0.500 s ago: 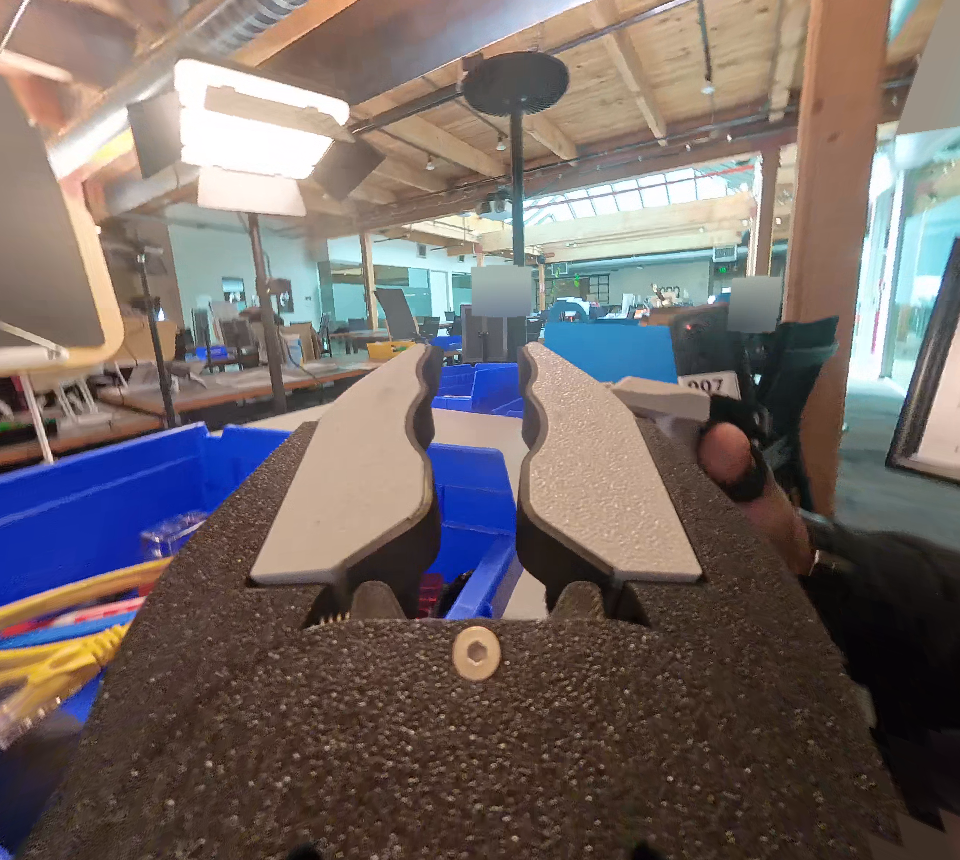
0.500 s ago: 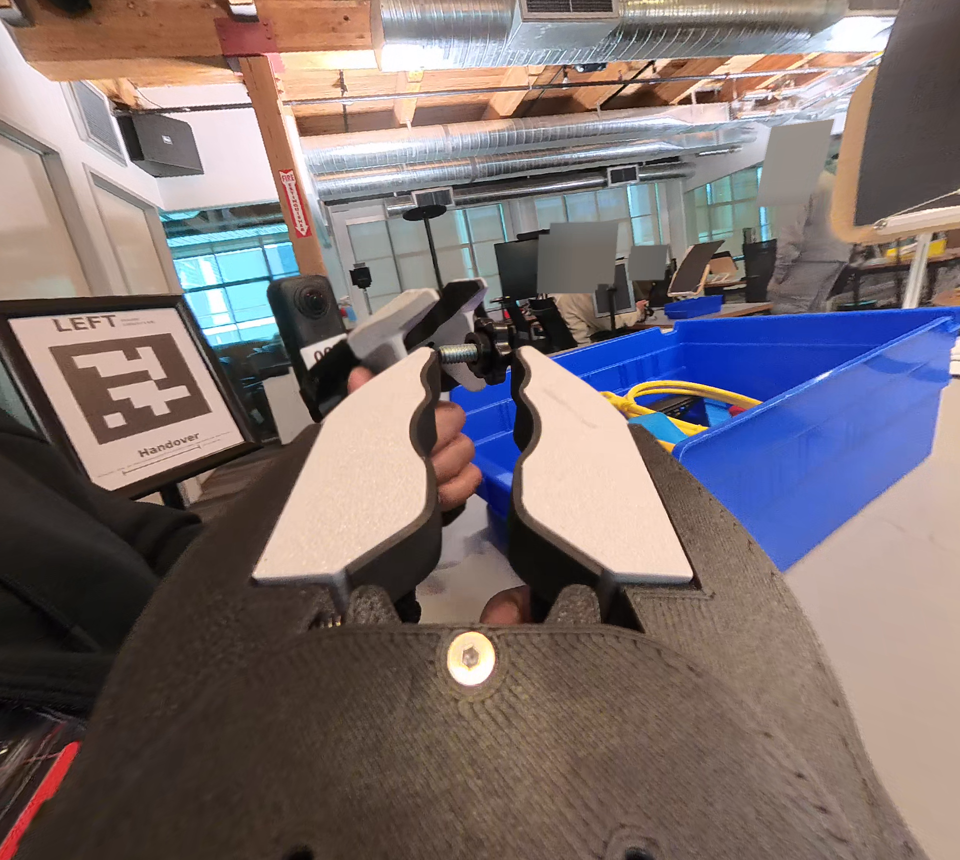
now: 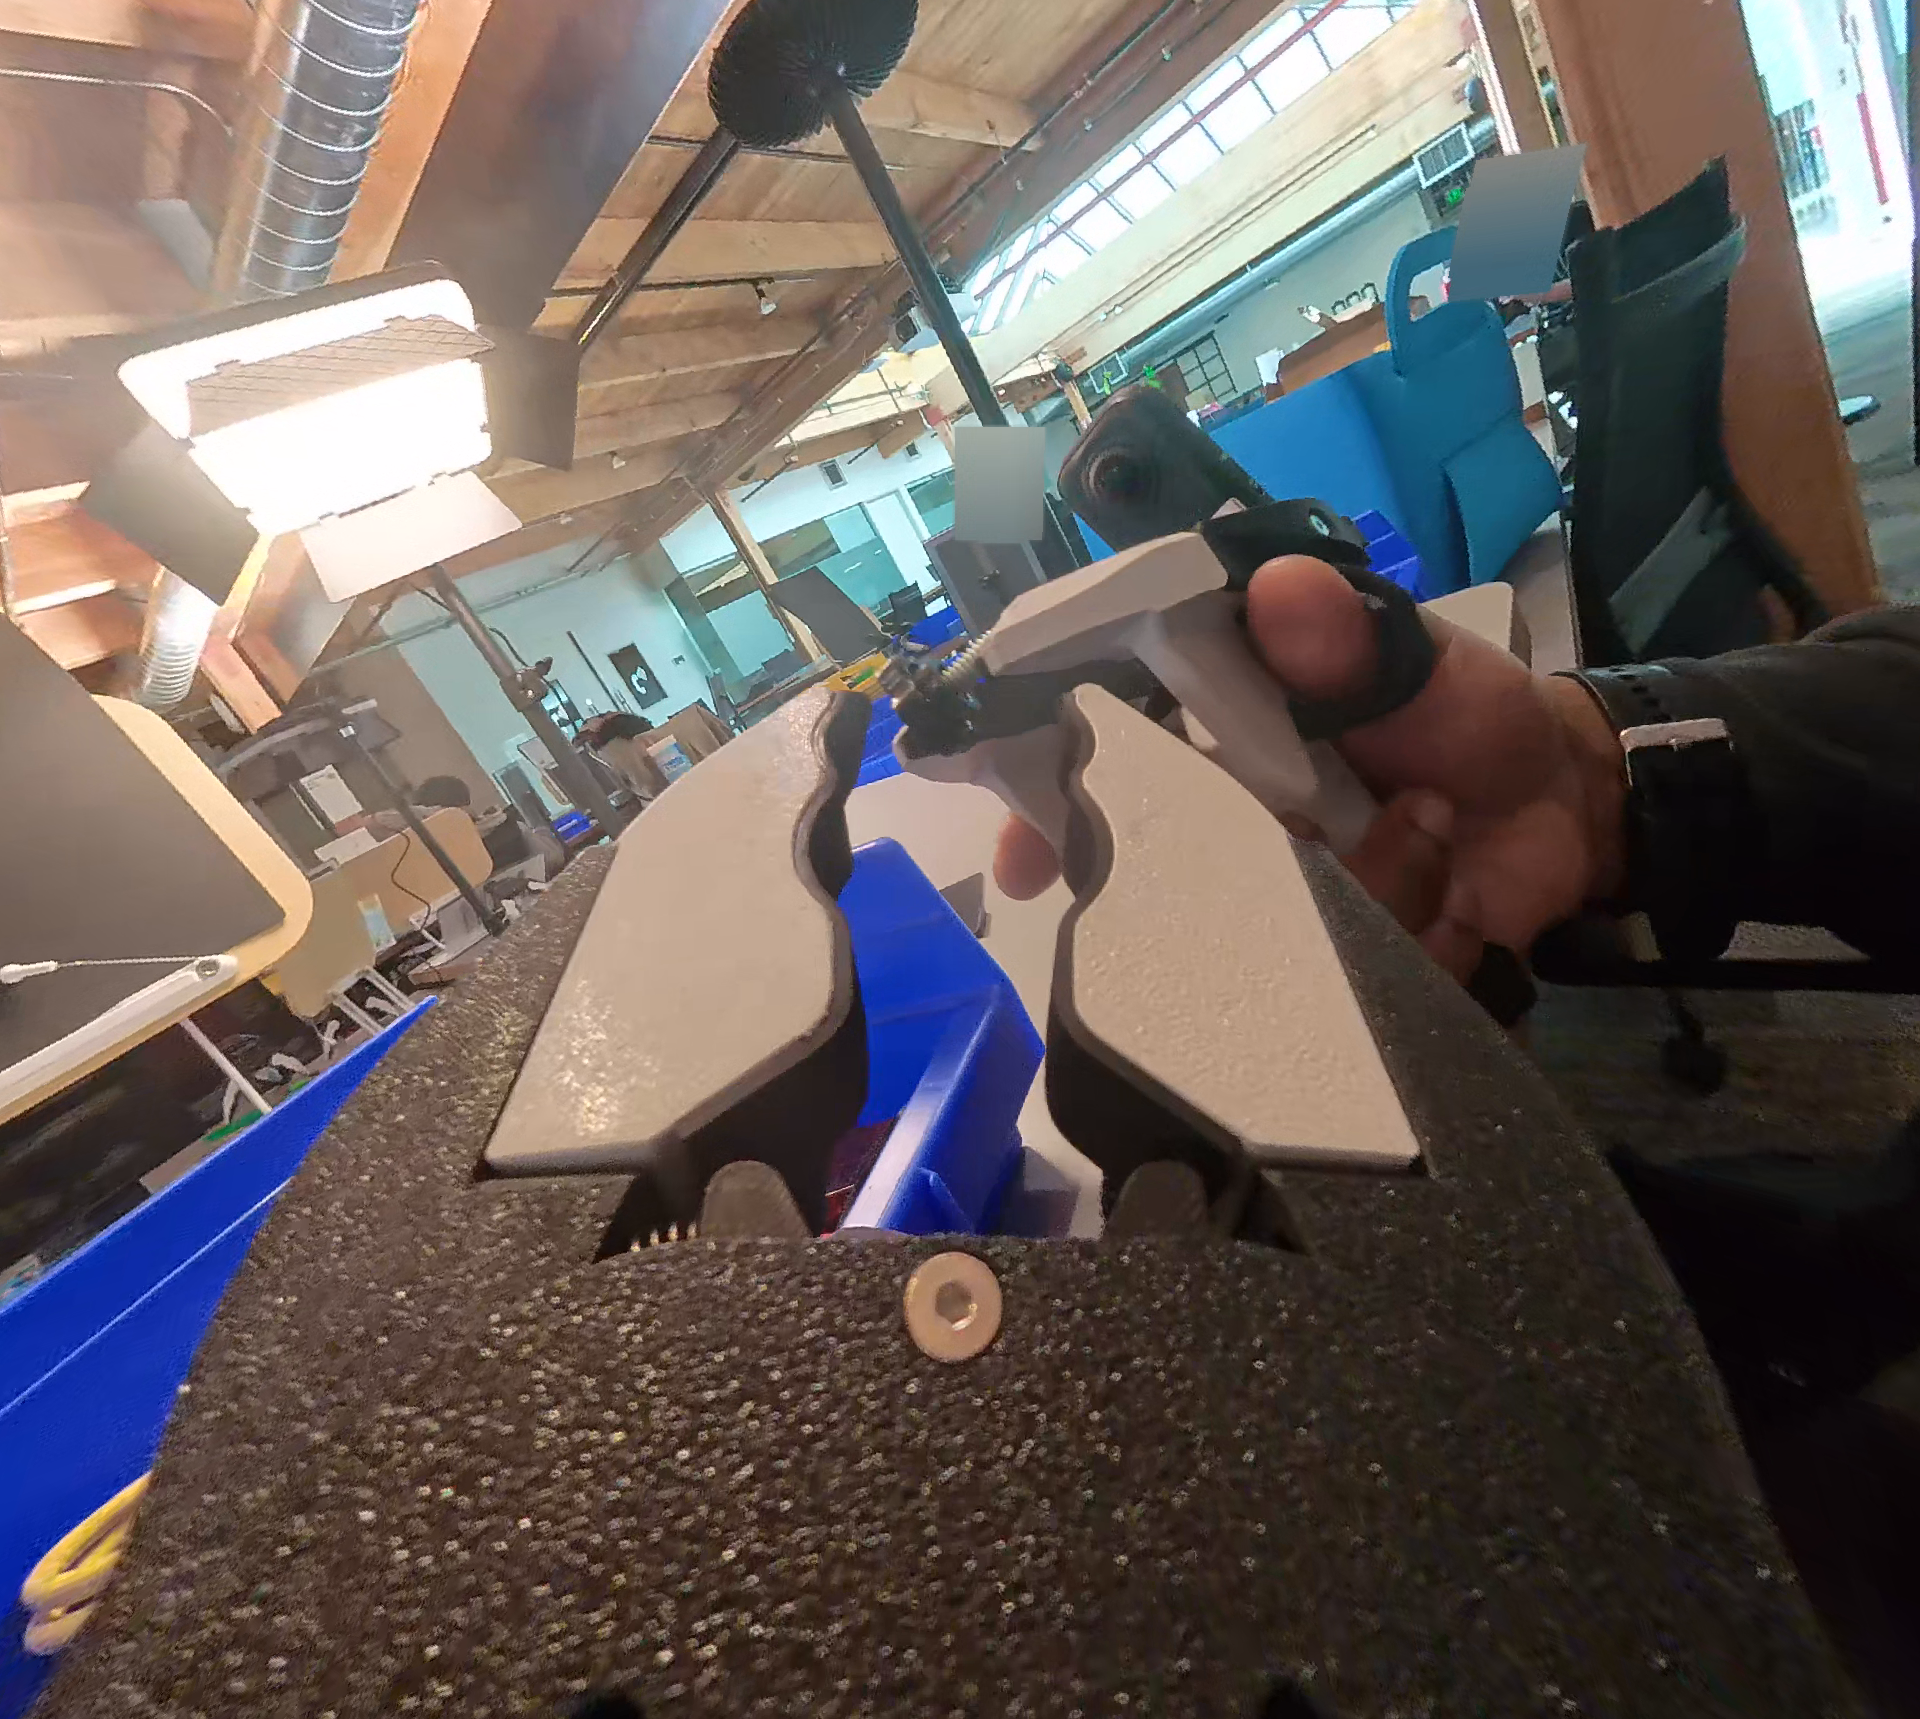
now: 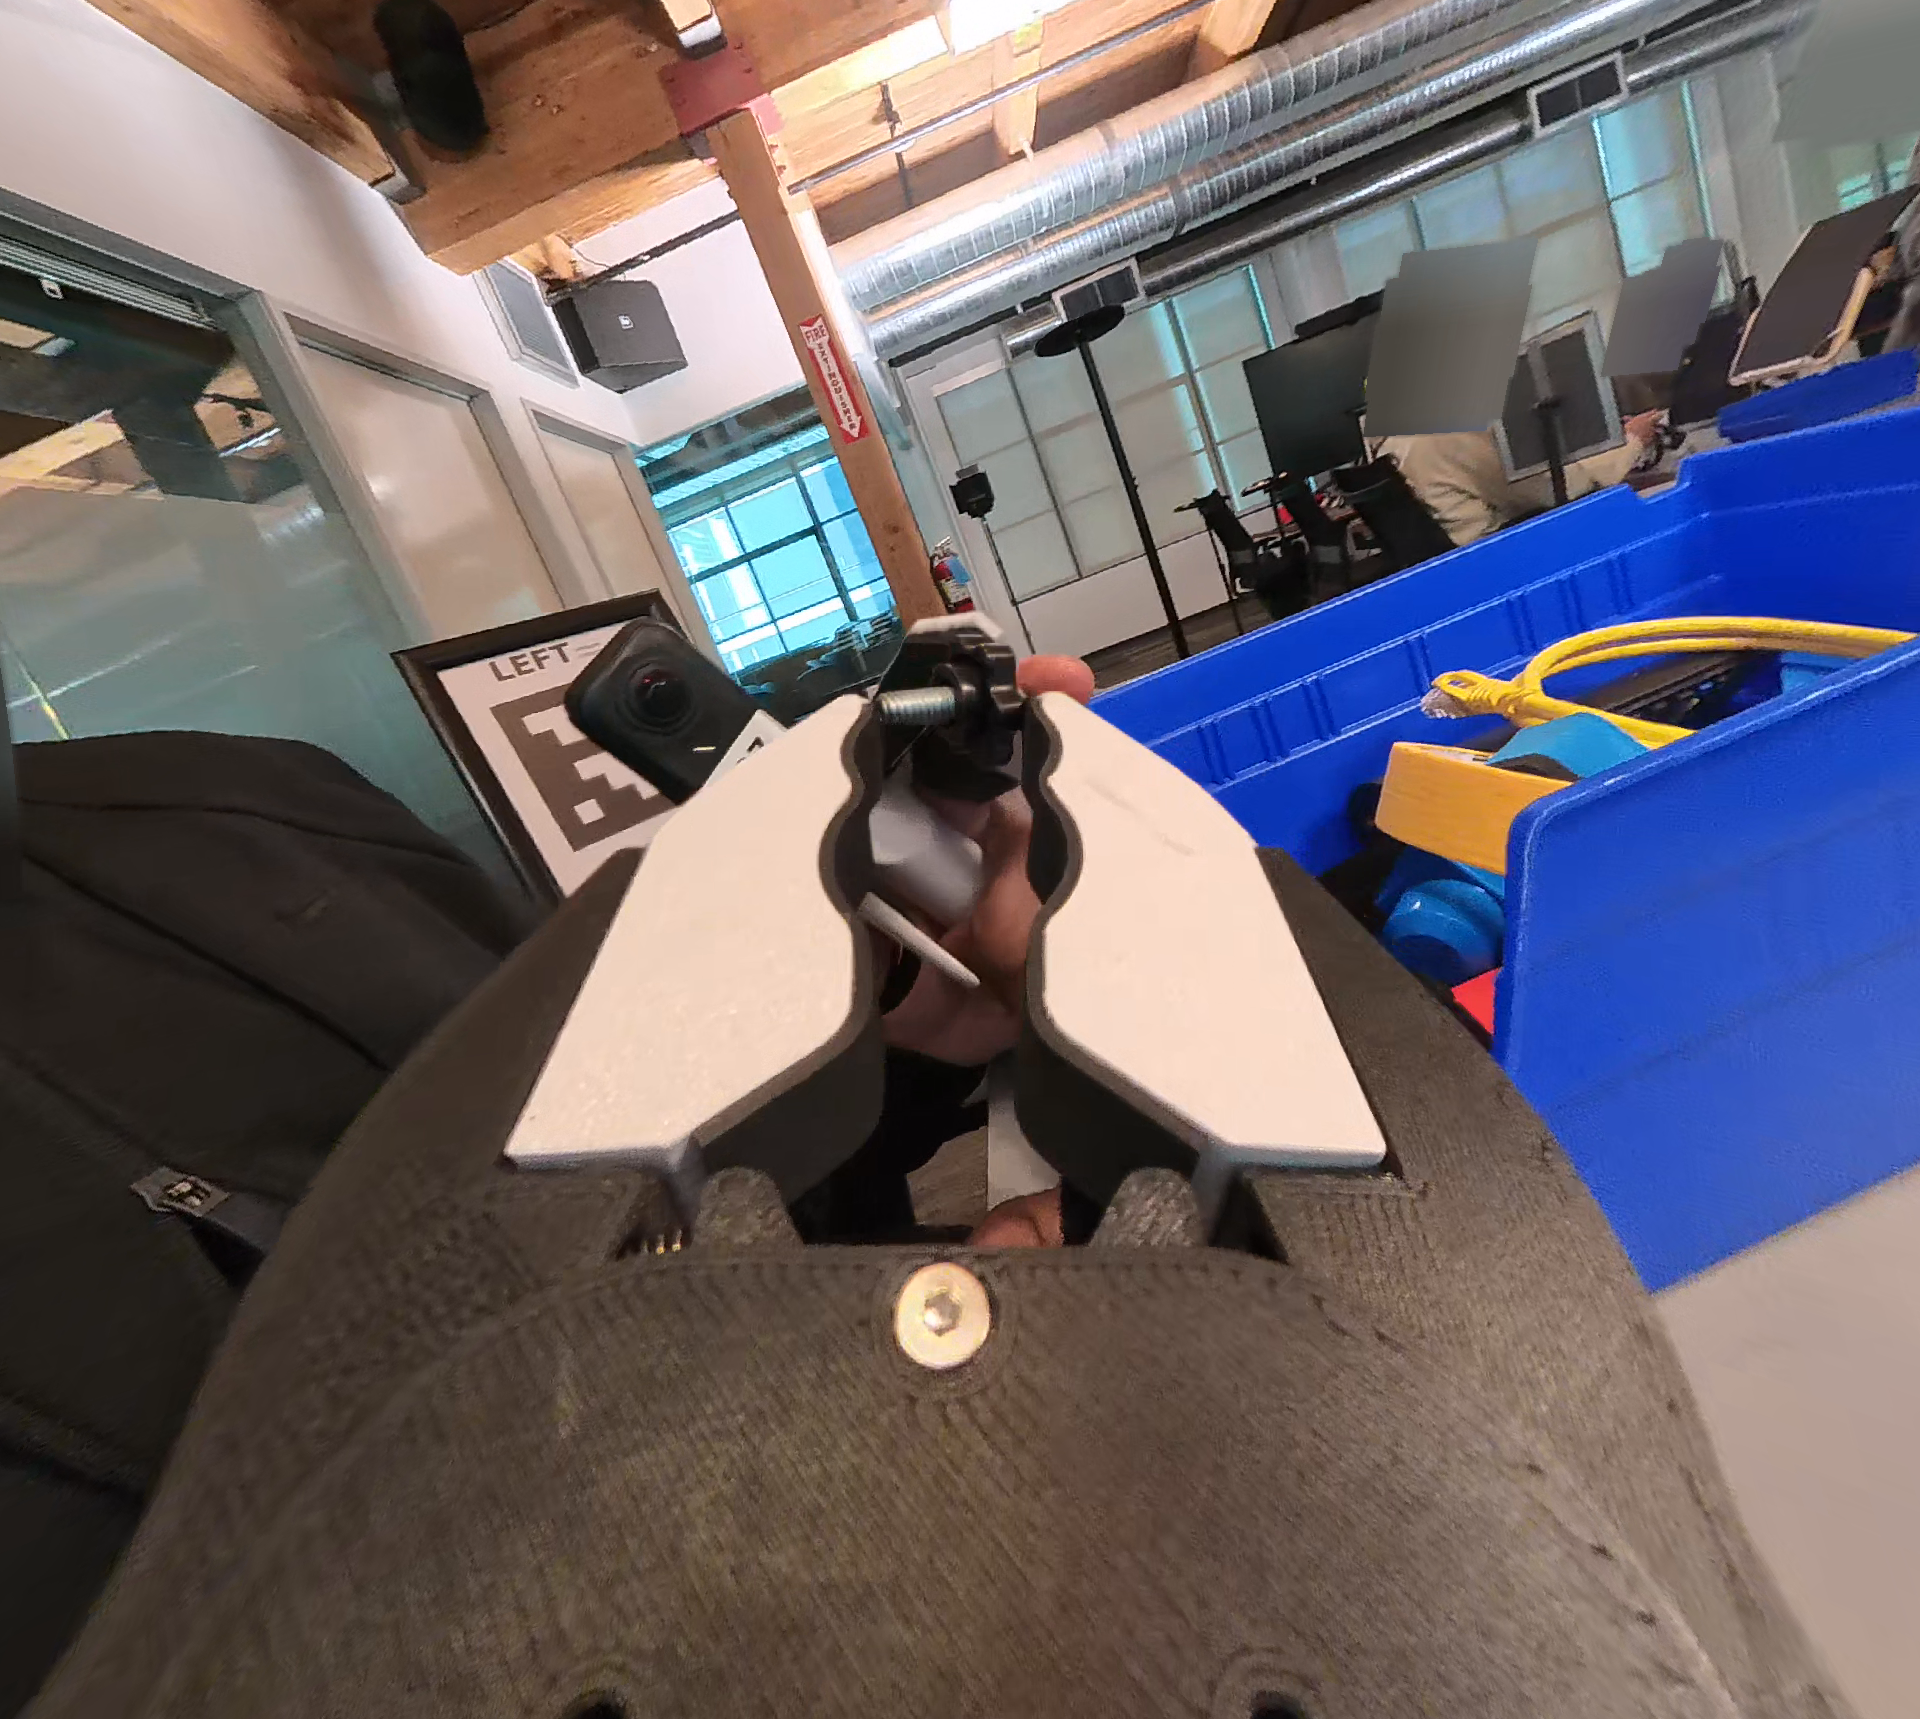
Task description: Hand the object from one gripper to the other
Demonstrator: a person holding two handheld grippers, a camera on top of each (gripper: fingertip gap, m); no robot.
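Handover: a black knob with a threaded bolt [image 4: 940, 701] is clamped between the right gripper [image 4: 948, 739] tips.
The left gripper [image 3: 961, 734], jaws spread and empty, is met by the knob at its tips. Behind, a blue bin [image 4: 1683, 890] is seen holding a yellow cable [image 4: 1621, 656] and blue parts.

Each pair of tongs, the left tongs [image 3: 961, 724] and the right tongs [image 4: 945, 713], has two flat pale-grey fingers [image 3: 686, 973] with wavy black inner edges, set in a rough, speckled black body with one silver hex screw [image 3: 952, 1306] at its centre. The person's hand [image 3: 1455, 796] wears a black finger strap, a dark wristwatch [image 3: 1678, 796] and a black sleeve [image 3: 1818, 776].
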